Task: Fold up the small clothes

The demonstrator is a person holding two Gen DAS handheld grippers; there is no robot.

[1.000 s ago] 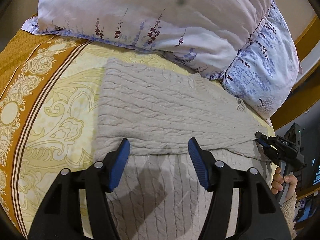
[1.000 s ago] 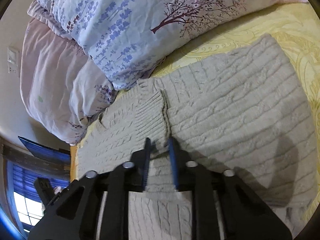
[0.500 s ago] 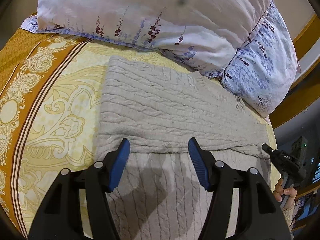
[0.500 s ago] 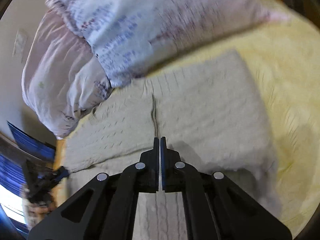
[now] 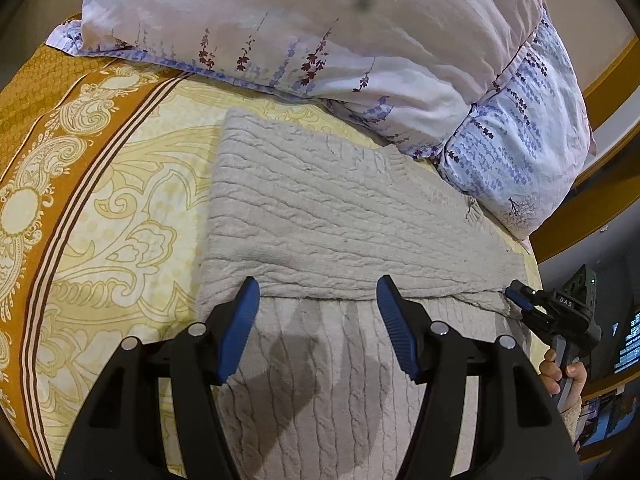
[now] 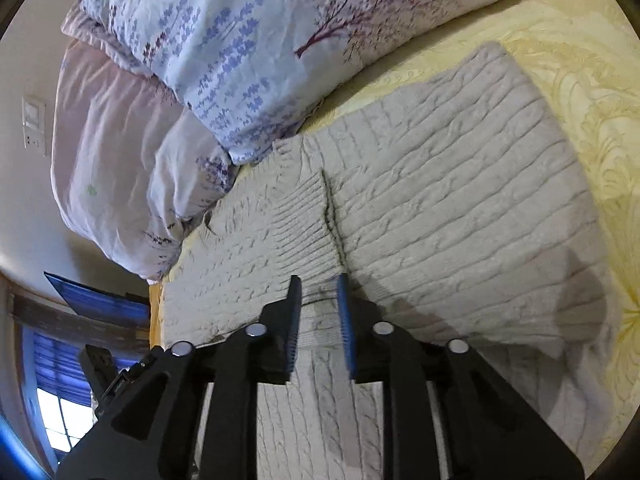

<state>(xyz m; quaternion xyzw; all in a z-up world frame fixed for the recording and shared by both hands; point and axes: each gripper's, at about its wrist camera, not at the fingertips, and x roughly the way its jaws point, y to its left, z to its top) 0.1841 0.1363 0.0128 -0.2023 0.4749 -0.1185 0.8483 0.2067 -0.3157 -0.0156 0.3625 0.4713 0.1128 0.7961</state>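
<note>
A beige cable-knit sweater (image 5: pixel 320 208) lies flat on the bed, its upper part folded down over the lower part. My left gripper (image 5: pixel 317 286) hovers open over the fold's edge, nothing between its blue pads. My right gripper (image 6: pixel 318 292) sits at the sweater's (image 6: pixel 440 208) ribbed edge; its jaws are opening, with knit fabric lying loose in the narrow gap. In the left wrist view the right gripper (image 5: pixel 516 294) shows at the sweater's right end, held by a hand (image 5: pixel 560 368).
Two floral pillows (image 5: pixel 320 40) (image 5: pixel 520 140) lie beyond the sweater, touching its far edge. The yellow and orange patterned bedsheet (image 5: pixel 100 200) spreads to the left. The bed's edge falls away on the right, past the hand. A window (image 6: pixel 60 420) shows low left.
The right gripper's jaws were shut half a second ago and now stand apart at the sweater's ribbed edge; it drew back briefly and returned. The left gripper has stayed still.
</note>
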